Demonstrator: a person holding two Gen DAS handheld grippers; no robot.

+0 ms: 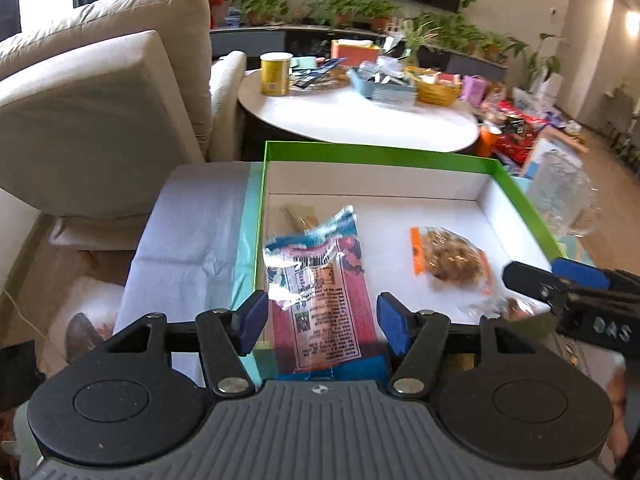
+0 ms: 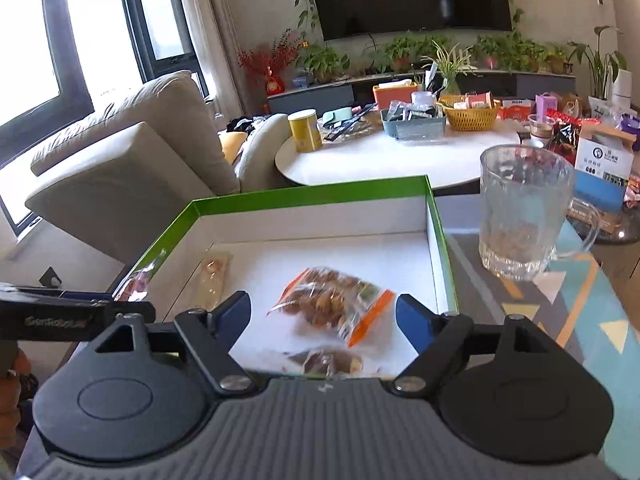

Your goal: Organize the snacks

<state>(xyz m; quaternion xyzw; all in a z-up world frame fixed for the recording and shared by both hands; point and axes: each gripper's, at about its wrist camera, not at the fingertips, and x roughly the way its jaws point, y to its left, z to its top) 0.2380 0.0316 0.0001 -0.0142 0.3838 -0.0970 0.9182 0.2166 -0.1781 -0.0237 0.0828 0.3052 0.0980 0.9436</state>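
A green-rimmed white box (image 1: 384, 155) (image 2: 308, 196) holds snack packets. My left gripper (image 1: 322, 322) is open over the near left edge, its jaws on either side of a red and blue packet (image 1: 324, 280) that lies flat in the box. An orange-edged clear bag of brown snacks (image 1: 452, 258) (image 2: 332, 304) lies in the box's middle. A pale packet (image 1: 302, 216) (image 2: 214, 280) lies at the far left. My right gripper (image 2: 324, 322) is open above the near edge, just short of the orange bag; it shows in the left wrist view (image 1: 560, 280). A small brown packet (image 2: 324, 360) lies nearest.
A glass mug (image 2: 524, 216) stands right of the box on a patterned mat (image 2: 580, 320). A round white table (image 2: 400, 156) behind carries a yellow can (image 2: 305, 130), baskets and packets. A beige sofa (image 1: 100, 112) is at left.
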